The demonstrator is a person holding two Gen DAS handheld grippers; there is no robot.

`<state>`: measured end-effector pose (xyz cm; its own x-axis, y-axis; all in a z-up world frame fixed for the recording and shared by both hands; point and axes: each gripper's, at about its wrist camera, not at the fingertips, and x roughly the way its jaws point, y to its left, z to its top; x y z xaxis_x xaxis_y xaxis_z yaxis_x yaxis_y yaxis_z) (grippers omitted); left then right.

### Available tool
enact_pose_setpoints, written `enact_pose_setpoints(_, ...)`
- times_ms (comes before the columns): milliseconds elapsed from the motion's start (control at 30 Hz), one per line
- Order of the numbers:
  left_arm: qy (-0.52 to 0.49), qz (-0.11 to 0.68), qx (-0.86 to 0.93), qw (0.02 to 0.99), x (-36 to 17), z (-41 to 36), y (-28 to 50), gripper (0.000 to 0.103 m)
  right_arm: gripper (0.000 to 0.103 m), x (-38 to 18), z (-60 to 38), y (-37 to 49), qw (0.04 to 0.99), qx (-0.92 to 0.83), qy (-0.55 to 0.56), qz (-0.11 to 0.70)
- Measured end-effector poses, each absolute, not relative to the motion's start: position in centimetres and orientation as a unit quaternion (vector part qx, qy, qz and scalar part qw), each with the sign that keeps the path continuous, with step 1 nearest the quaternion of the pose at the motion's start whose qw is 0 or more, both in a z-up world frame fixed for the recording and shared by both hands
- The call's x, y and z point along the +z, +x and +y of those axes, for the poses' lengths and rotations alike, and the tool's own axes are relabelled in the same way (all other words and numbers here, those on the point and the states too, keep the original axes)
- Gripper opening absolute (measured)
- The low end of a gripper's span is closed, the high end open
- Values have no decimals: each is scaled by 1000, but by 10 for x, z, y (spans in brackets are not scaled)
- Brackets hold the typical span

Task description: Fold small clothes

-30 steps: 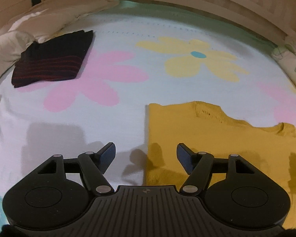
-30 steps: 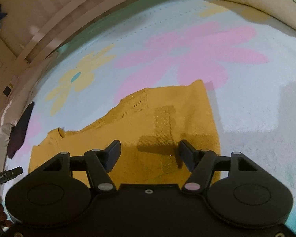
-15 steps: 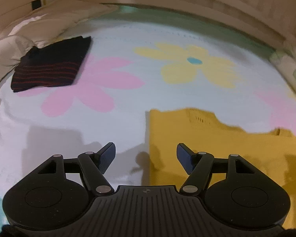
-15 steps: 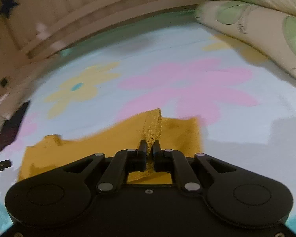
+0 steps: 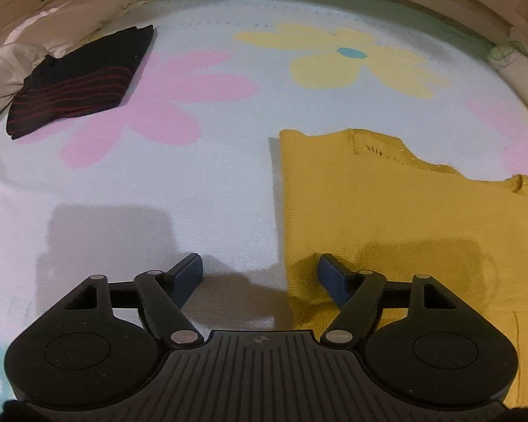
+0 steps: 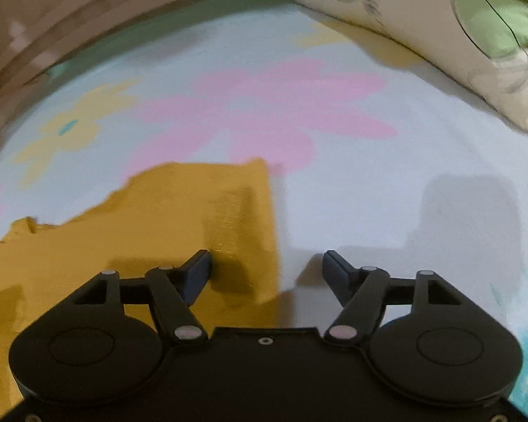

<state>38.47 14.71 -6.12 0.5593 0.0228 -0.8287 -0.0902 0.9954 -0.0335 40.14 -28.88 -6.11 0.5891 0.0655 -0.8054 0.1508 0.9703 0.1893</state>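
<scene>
Pale blue bedspread (image 5: 228, 183) with big pink and yellow flowers covers the bed, wooden rail curving along the far edge.

Left wrist view: left claw (image 5: 258, 276) points down at the bed, jaws wide and opening, nothing pinched. Its right finger sits over the near left corner of the yellow top (image 5: 387, 218); the left finger is over bare bedspread, so the top's left edge runs between the two. Yellow top lies flat, filling the lower right, neckline toward the far side. Folded black garment with red stripes (image 5: 77, 81) lies well apart at far left, on a pink flower beside a white pillow (image 5: 14, 63).

Right wrist view, somewhat blurred: right claw (image 6: 265, 270) also wide and opening, gripping nothing. Left finger over the yellow top (image 6: 158, 218), right finger over bare bedspread (image 6: 369, 176); the top's right edge falls between them. Cream pillow with green print (image 6: 440, 35) lies at far right, clear of the top.
</scene>
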Motion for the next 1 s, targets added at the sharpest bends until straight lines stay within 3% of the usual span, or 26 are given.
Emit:
enact_pose_setpoints(100,-23,457,22,889,-63,145,380,77,89,-63,-296,396,884,-17,122,451)
enact_pose_setpoints(167,-20,452,23,891,-63,144,377,78,103,-64,-295,395,880,-12,113,461)
enact_pose_setpoints(400,-13,426,13,904,-65,145,361,78,103,-71,-286,383,888,16,58,456)
enact_pose_setpoints(1000,21,502,-64,862,-57,133,273,83,103,-58,-310,307,834,91,80,538)
